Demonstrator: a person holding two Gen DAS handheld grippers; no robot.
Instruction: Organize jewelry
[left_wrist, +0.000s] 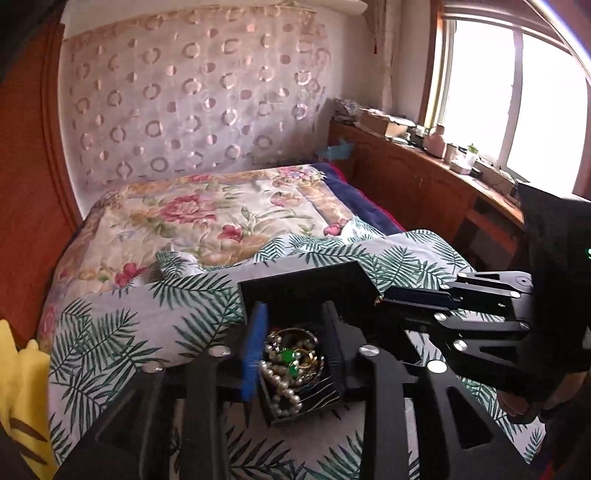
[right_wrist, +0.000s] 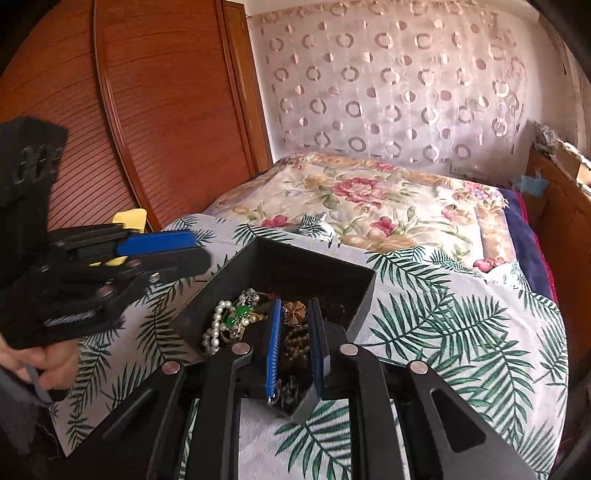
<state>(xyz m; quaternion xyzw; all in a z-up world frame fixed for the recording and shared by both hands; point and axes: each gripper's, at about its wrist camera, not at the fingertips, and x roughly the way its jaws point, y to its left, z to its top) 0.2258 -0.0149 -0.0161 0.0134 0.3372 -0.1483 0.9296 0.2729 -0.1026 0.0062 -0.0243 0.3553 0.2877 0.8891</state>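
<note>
A black open box (left_wrist: 306, 280) (right_wrist: 221, 291) sits on the palm-leaf cloth and holds tangled jewelry: a pearl necklace (left_wrist: 284, 391) (right_wrist: 214, 328), green stone pieces (left_wrist: 286, 356) (right_wrist: 240, 314), gold chains and a bronze flower brooch (right_wrist: 295, 310). My left gripper (left_wrist: 295, 332) is open, hovering over the box with the jewelry between its fingers; it also shows in the right wrist view (right_wrist: 184, 247). My right gripper (right_wrist: 295, 314) is open, its tips down inside the box beside the brooch; it enters the left wrist view (left_wrist: 384, 299) from the right.
The box rests on a leaf-print cloth (right_wrist: 443, 332) over a bed with a floral quilt (left_wrist: 207, 218). A yellow item (left_wrist: 22, 398) lies at the left. A wooden wardrobe (right_wrist: 155, 110) stands left and a cluttered wooden counter (left_wrist: 424, 158) runs under the window.
</note>
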